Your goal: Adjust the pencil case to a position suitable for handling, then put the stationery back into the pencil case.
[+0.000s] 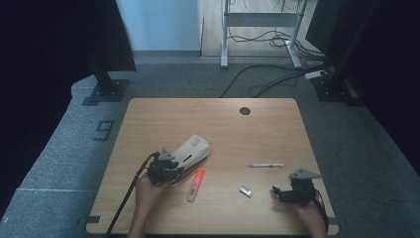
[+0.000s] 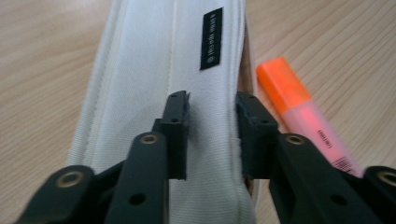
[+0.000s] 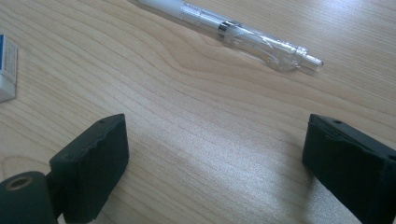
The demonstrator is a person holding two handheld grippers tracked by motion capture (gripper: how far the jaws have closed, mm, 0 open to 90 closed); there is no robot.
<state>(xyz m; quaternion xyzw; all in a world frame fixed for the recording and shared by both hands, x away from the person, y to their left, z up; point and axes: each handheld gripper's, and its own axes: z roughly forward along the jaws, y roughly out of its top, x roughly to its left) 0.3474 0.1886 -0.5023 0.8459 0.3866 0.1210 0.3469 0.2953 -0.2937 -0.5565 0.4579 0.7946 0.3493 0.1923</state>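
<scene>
1. The left gripper (image 2: 212, 116) has its jaws pinched on the near edge of the cream pencil case (image 2: 163, 70), which lies left of centre on the table (image 1: 277, 124) with the orange highlighter (image 2: 303, 112) just beside it.
2. The right gripper (image 3: 215, 158) rests with jaws spread wide and empty, near the clear pen (image 3: 243, 35) and the small eraser (image 3: 7, 70).
3. Step in hand, as I judge it: steadying the case (likely for filling).
4. Next calls for a firm left hold while the right picks up an item.
</scene>
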